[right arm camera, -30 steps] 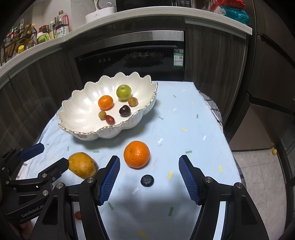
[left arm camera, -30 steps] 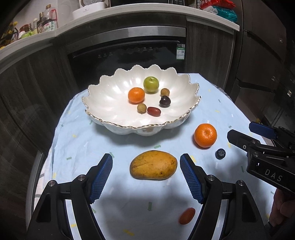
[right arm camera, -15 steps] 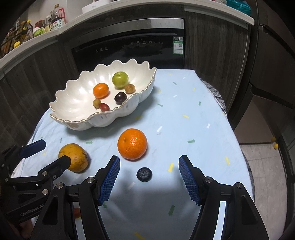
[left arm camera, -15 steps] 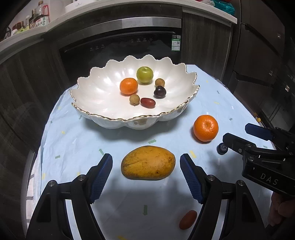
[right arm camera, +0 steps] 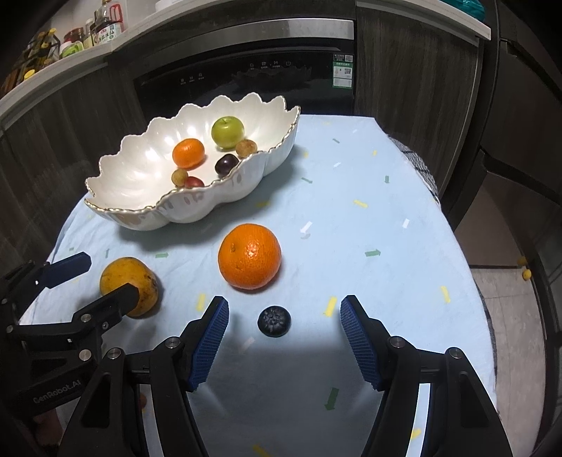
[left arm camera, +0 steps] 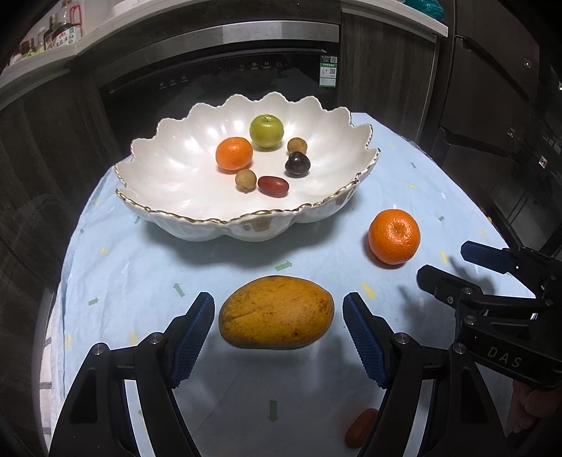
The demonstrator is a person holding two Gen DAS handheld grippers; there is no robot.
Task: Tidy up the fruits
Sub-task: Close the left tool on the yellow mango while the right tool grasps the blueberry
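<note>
1. Lower centre of the left wrist view: left gripper (left arm camera: pixel 278 318) fingers spread, unclamped, flanking the mango (left arm camera: pixel 276 312) on the table (left arm camera: pixel 140 267).
2. Lower centre of the right wrist view: right gripper (right arm camera: pixel 283 325) fingers apart around the blueberry (right arm camera: pixel 274 321), no contact.
3. Upper left: bowl (right arm camera: pixel 140 207) holds small fruits.

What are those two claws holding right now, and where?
Nothing yet. The left gripper stands open around the mango; the right gripper open around the blueberry.

1. Ahead of me stands a dark built-in oven (left arm camera: pixel 224 73), a green-and-white sticker (left arm camera: pixel 328 72) on its front.
2. Above it runs a pale countertop (right arm camera: pixel 246 14).
3. Bottles (right arm camera: pixel 102 30) crowd its left end.
4. Under everything I see a light blue tablecloth (right arm camera: pixel 368 281) dotted with small coloured arrows.
5. To my right, bare floor (right arm camera: pixel 505 316) carries two tiny yellow balls (right arm camera: pixel 524 269).
</note>
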